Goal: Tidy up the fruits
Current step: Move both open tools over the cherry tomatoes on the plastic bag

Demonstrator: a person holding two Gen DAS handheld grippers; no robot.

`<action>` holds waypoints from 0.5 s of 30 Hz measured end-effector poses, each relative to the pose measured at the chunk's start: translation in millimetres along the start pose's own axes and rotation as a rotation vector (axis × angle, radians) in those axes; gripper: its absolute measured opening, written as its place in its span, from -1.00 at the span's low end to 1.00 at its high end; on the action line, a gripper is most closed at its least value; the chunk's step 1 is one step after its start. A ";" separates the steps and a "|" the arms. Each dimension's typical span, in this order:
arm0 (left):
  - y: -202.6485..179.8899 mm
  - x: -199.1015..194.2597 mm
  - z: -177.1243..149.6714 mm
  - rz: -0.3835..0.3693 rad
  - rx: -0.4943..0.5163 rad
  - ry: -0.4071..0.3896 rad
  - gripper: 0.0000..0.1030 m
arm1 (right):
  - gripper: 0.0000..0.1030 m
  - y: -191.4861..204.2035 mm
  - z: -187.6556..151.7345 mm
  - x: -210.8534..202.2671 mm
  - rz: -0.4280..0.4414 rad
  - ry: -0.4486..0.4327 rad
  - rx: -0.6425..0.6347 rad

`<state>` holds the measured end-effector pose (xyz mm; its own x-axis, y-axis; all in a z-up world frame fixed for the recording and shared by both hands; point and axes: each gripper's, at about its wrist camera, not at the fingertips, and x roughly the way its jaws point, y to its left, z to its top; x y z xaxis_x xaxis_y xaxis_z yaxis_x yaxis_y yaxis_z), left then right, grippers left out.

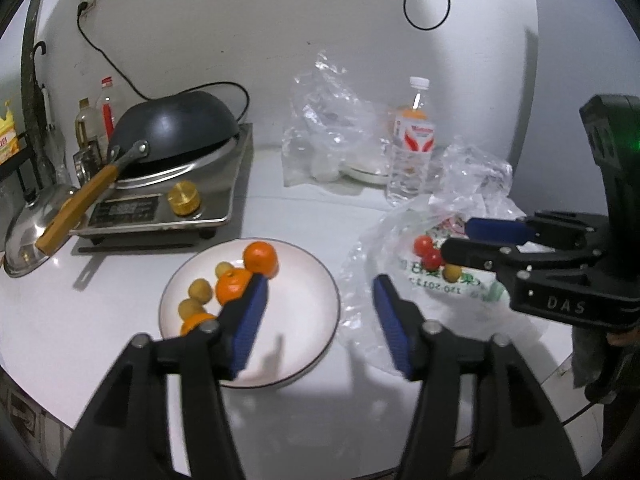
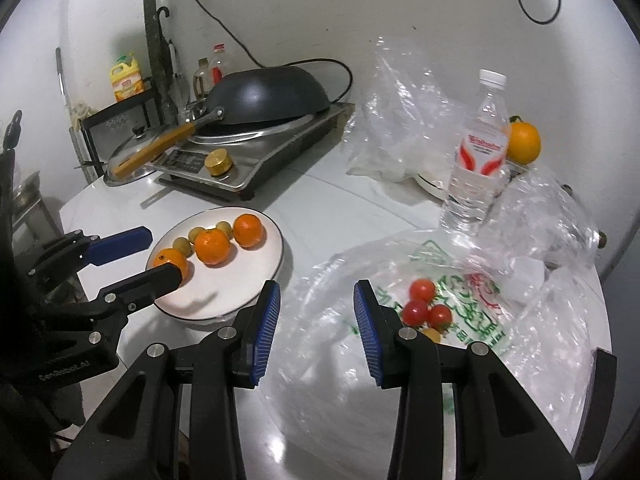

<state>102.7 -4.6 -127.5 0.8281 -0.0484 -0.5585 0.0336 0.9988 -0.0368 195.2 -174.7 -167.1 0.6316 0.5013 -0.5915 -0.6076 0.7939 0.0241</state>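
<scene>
White counter; white wall; induction cooker; wok inverted.

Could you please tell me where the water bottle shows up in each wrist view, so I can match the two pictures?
Left wrist view: the water bottle stands upright, right of centre in the upper half, behind the crumpled plastic bag.
Right wrist view: the bottle stands upper right, with an orange just behind it.
Shared landmark: the white plate holding fruit, to the bottle's lower left in both.
</scene>
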 end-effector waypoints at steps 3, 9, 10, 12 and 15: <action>-8.3 2.5 1.3 -0.020 -0.007 0.006 0.32 | -0.21 -10.6 -4.3 -4.9 -0.008 -0.002 0.007; -27.8 7.5 3.2 -0.033 0.022 0.014 0.33 | -0.21 -32.5 -13.7 -13.2 -0.030 -0.006 0.037; -30.9 8.5 4.0 -0.034 0.024 0.014 0.33 | -0.21 -36.8 -15.6 -14.3 -0.033 -0.006 0.044; -35.5 11.1 4.9 -0.036 0.027 0.018 0.33 | -0.21 -43.9 -18.7 -15.4 -0.039 -0.004 0.052; -42.0 13.9 6.3 -0.037 0.031 0.019 0.33 | -0.21 -56.4 -23.6 -18.0 -0.050 -0.003 0.067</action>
<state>116.3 -47.1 -128.4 0.8151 -0.0857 -0.5729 0.0821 0.9961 -0.0321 206.8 -236.6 -176.9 0.6618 0.4616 -0.5907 -0.5417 0.8392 0.0489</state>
